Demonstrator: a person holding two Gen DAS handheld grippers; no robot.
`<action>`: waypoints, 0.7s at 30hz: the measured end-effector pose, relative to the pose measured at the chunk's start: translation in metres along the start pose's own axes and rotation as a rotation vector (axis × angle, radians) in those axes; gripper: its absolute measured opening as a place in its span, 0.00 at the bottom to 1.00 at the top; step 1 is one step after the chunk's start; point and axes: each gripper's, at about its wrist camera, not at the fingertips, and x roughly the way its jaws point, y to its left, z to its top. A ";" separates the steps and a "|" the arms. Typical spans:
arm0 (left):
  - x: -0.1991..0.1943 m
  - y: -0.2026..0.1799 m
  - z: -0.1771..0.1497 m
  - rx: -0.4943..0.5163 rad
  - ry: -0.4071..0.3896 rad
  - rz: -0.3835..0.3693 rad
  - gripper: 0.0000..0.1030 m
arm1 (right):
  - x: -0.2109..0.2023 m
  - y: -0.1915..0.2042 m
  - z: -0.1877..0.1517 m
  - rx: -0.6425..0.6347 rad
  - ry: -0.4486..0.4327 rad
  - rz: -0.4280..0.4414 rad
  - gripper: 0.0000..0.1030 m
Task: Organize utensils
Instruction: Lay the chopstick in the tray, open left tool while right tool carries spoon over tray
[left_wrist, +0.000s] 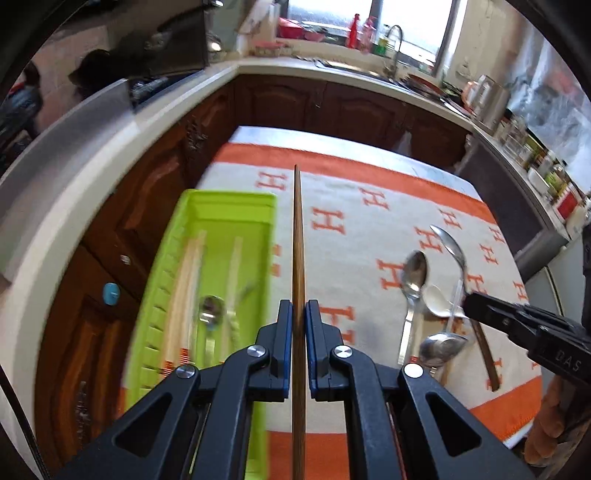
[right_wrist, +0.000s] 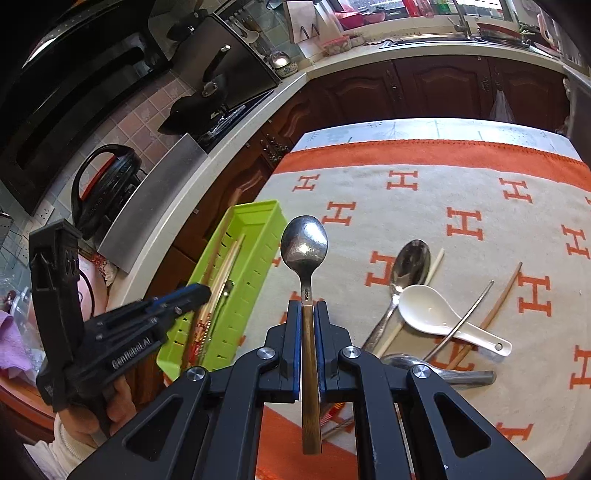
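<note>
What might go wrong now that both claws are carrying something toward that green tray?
The left claw pinches a long brown wooden chopstick partway along, so it could swivel or slip out. The right claw grips a wooden-handled metal spoon high on its handle; the heavy bowl may tip it. Both heading for the narrow green plastic tray, the claws might bump.

Both handheld tools match: left black plastic two-finger gripper (left_wrist: 298, 314) and right black plastic two-finger gripper (right_wrist: 307, 314), blue-lined fingers (left_wrist: 284, 325), round silver pivot screws (left_wrist: 257, 350), triangular arm cutouts, white "GenRobot.AI" lettering, cream sleeve cuff (right_wrist: 62, 439).
</note>
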 end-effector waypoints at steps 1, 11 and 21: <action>-0.002 0.009 0.001 -0.010 -0.004 0.018 0.04 | 0.000 0.005 0.000 -0.001 -0.001 0.003 0.06; 0.012 0.099 -0.001 -0.101 0.044 0.067 0.04 | 0.023 0.051 0.009 0.028 0.023 0.014 0.06; 0.042 0.106 -0.008 -0.073 0.089 -0.008 0.04 | 0.072 0.105 0.023 0.030 0.073 0.029 0.06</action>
